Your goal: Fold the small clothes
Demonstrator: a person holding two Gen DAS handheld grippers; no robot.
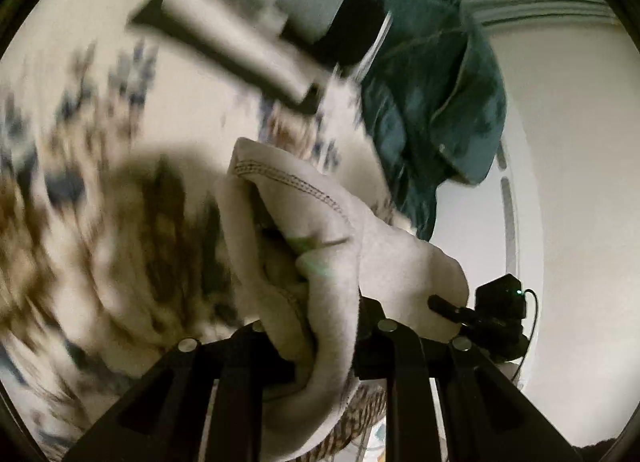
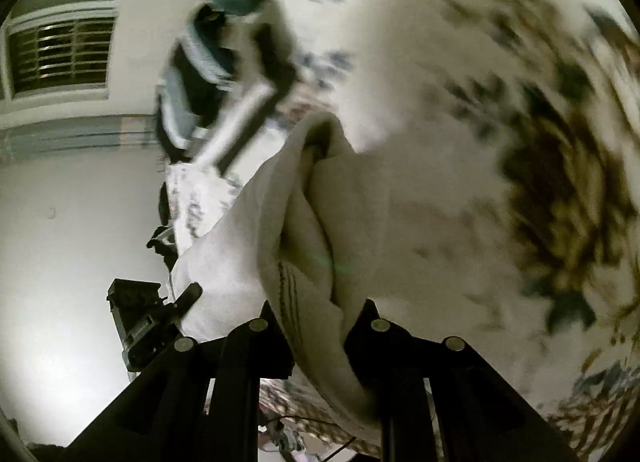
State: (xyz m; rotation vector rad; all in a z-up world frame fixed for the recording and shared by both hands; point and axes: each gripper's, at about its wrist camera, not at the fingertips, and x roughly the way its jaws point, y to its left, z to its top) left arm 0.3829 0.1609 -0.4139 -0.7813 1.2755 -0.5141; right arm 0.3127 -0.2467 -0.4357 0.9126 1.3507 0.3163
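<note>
A small pale grey-white garment (image 1: 320, 230) with a stitched hem is bunched between the fingers of my left gripper (image 1: 320, 326), which is shut on it and holds it up off the bed. My right gripper (image 2: 316, 326) is shut on another edge of the same garment (image 2: 248, 230). The cloth hangs between the two grippers. The other gripper shows at the right in the left wrist view (image 1: 496, 310) and at the left in the right wrist view (image 2: 148, 318). Both views are blurred by motion.
A floral bedsheet (image 1: 100, 142) in white, brown and blue lies below. A dark teal garment (image 1: 432, 94) and a black, white and grey garment (image 2: 200, 78) lie at the bed's far side. A white wall (image 2: 60, 202) and a barred window (image 2: 60, 58) stand behind.
</note>
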